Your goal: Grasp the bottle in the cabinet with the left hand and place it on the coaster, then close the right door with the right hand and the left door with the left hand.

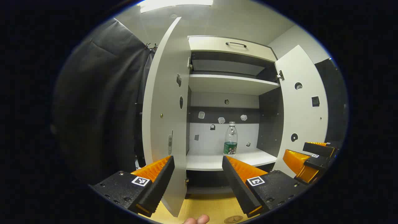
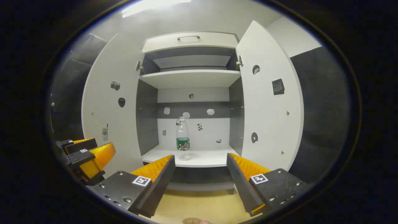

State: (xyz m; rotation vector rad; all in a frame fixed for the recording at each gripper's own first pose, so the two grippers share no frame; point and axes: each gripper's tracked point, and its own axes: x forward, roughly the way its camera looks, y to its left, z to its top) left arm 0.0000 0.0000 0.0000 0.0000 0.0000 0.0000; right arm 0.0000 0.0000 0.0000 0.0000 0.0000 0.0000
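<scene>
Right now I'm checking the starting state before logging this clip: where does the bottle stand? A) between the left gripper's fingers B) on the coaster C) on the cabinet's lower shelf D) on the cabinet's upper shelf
C: the bottle stands upright on the lower shelf of the open cabinet, with the left gripper open and short of it.

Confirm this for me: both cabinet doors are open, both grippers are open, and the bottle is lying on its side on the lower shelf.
One detail is wrong: the bottle stands upright on the lower shelf, not on its side, as the right gripper view shows. The rest holds: the left door and right door are open, and the left gripper and right gripper are open.
</scene>
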